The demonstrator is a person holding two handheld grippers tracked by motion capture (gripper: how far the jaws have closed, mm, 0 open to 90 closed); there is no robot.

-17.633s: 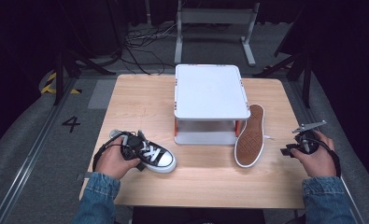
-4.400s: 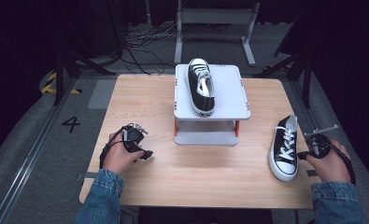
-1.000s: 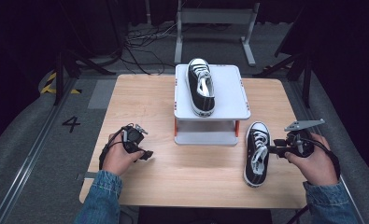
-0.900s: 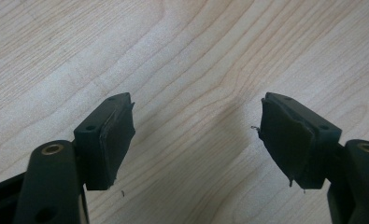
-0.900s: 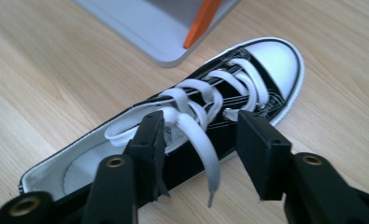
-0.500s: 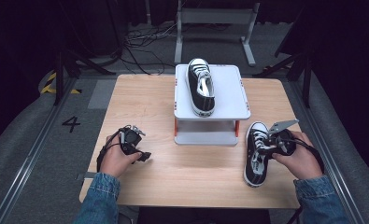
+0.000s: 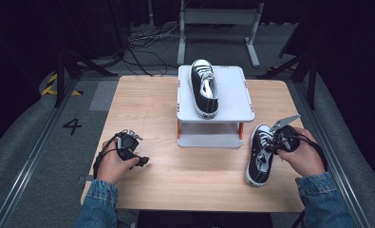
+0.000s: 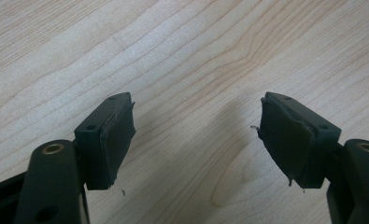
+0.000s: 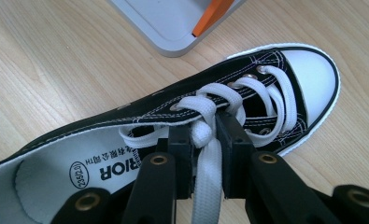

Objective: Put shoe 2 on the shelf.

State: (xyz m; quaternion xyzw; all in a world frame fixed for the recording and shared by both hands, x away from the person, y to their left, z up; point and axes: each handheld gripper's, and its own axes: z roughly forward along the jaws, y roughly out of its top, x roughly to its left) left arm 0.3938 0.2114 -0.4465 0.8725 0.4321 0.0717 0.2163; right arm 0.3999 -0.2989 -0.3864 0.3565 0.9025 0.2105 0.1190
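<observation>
A black canvas shoe (image 7: pixel 259 161) with white laces lies on the wooden table (image 7: pixel 190 175), right of the stand, toe pointing away from me. My right gripper (image 7: pixel 269 145) reaches over its middle. In the right gripper view its jaws have just been closing, and the right gripper (image 9: pixel 204 140) now pinches the shoe's white laces (image 9: pixel 205 112) over the tongue. The matching shoe (image 7: pixel 204 90) rests on top of the white stand (image 7: pixel 232 102). My left gripper (image 7: pixel 144 161) sits low over bare wood at the left; the left gripper (image 8: pixel 196 135) is open with nothing between its pads.
The stand has orange posts (image 7: pixel 179 129) and a lower shelf (image 7: pixel 206 140), and its corner (image 9: pixel 173 23) lies close beside the held shoe. Bare wood stretches between my hands. A metal frame (image 7: pixel 218 19) stands on the floor behind the table.
My right hand has moved left over the shoe, and its jaws have closed on the laces. The shoe has stayed where it was and the left hand has kept still.
</observation>
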